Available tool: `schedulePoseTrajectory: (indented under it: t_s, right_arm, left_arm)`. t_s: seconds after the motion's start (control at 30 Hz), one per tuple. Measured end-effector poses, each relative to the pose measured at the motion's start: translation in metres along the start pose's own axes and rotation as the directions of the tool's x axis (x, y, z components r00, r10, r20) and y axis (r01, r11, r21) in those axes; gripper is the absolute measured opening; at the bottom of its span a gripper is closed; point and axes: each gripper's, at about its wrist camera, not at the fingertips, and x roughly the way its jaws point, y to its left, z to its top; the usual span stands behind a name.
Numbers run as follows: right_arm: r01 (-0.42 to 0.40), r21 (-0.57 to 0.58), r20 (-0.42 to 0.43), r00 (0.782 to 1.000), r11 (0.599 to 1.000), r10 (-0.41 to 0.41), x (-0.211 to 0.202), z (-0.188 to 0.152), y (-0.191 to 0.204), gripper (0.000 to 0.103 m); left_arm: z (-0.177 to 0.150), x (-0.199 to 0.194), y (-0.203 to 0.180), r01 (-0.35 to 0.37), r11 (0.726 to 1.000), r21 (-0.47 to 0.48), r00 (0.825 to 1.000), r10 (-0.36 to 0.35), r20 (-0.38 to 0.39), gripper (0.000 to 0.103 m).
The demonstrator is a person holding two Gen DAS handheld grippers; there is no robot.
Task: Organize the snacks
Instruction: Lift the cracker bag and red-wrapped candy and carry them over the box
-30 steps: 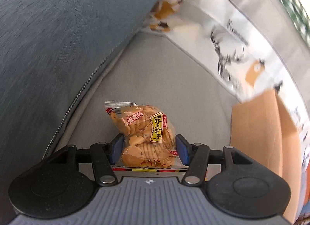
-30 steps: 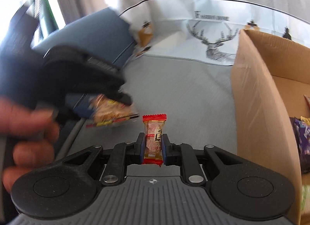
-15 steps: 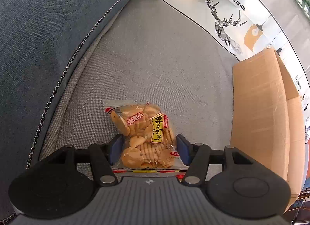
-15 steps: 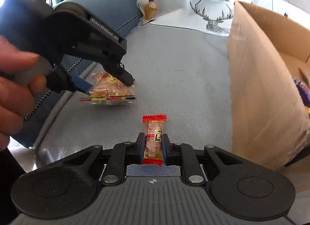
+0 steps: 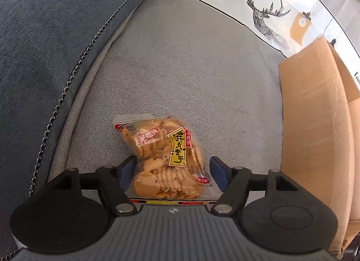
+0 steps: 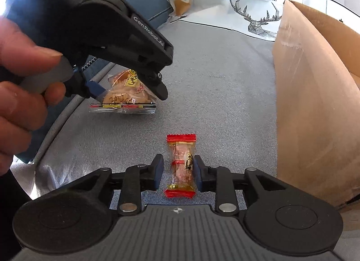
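A clear bag of rice crackers [image 5: 162, 157] with a yellow label lies on the grey sofa seat [image 5: 180, 69]. My left gripper [image 5: 172, 168] straddles it from above, its jaws opening, and the right blue pad stands off the bag. The right wrist view shows the same bag [image 6: 121, 96] under that gripper. A small red-ended candy [image 6: 181, 166] lies on the seat between the fingers of my right gripper [image 6: 176, 171]. Its jaws are opening too: the left pad is clear of the candy, the right pad just beside it.
An open cardboard box [image 6: 315, 103] stands on the seat to the right, also seen as the box [image 5: 315, 126]. A blue cushion [image 5: 45, 36] with a chain trim rises on the left. A white deer-print cloth [image 5: 265, 13] lies behind. A hand [image 6: 18, 81] holds the left gripper.
Both grippers have come down toward the seat and their jaws have widened. The candy, pinched before, now sits loose between the right fingers. The left pads have drawn away from the cracker bag.
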Motion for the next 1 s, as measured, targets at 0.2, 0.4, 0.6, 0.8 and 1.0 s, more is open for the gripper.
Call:
schedulePoseTrajectory:
  t_s: [0.2, 0.4, 0.6, 0.8, 1.0]
  right_arm:
    - [0.0, 0.003, 0.0, 1.0, 1.0, 0.0, -0.002, -0.001, 0.0, 0.03]
    - [0.001, 0.002, 0.001, 1.0, 1.0, -0.001, -0.002, 0.0, 0.0, 0.03]
    - [0.016, -0.024, 0.015, 1.0, 1.0, -0.016, -0.004, -0.002, 0.004, 0.019]
    - [0.028, -0.029, 0.104, 0.994, 0.999, -0.025, -0.024, 0.001, 0.006, 0.018]
    - [0.046, -0.009, 0.256, 0.966, 0.999, -0.042, -0.065, 0.002, 0.0, 0.018]
  left_arm:
    - [-0.002, 0.0, 0.0, -0.008, 1.0, 0.007, 1.0, 0.008, 0.001, 0.076]
    - [-0.002, 0.0, 0.001, -0.009, 1.0, 0.006, 1.0, 0.009, 0.002, 0.076]
    - [-0.001, 0.001, -0.003, -0.023, 1.0, 0.018, 1.0, 0.023, 0.007, 0.07]
    - [0.0, -0.021, -0.012, -0.004, 0.999, 0.042, 0.99, -0.002, 0.144, 0.063]
    - [-0.015, -0.063, -0.022, 0.055, 0.997, 0.047, 0.942, -0.067, 0.328, 0.063]
